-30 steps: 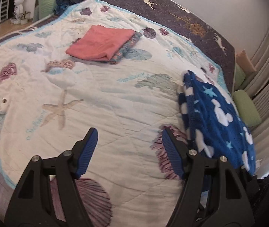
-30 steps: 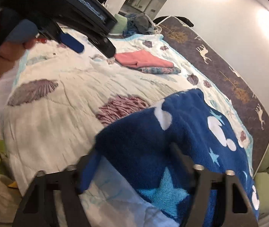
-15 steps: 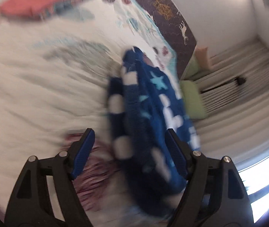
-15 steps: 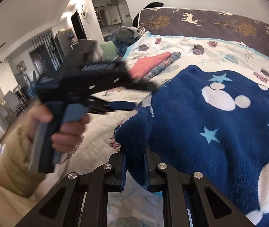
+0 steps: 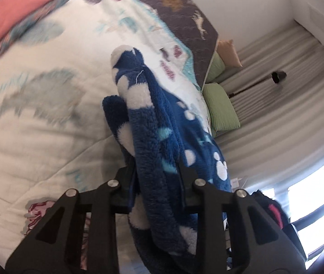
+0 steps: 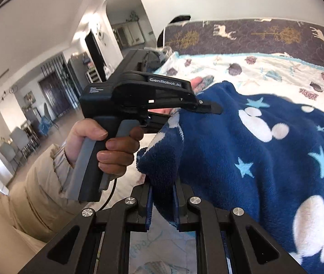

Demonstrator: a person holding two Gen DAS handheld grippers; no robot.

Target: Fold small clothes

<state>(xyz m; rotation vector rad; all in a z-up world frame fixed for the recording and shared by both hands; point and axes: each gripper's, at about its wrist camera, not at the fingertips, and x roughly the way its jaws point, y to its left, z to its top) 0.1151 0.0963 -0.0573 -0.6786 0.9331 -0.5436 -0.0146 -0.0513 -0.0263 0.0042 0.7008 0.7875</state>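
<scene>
Both grippers, left (image 5: pixel 157 182) and right (image 6: pixel 162 205), had fingers clenched on the blue fleece garment's (image 6: pixel 264 159) near edge above the bed (image 5: pixel 36 137). Next, I judged: spread it flat before folding.

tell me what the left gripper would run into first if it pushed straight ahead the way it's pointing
The left gripper is already shut on the blue fleece garment, so more of that bunched fleece lies directly ahead. Beyond it, probably the seashell quilt on the bed, though depth is hard to judge.
</scene>
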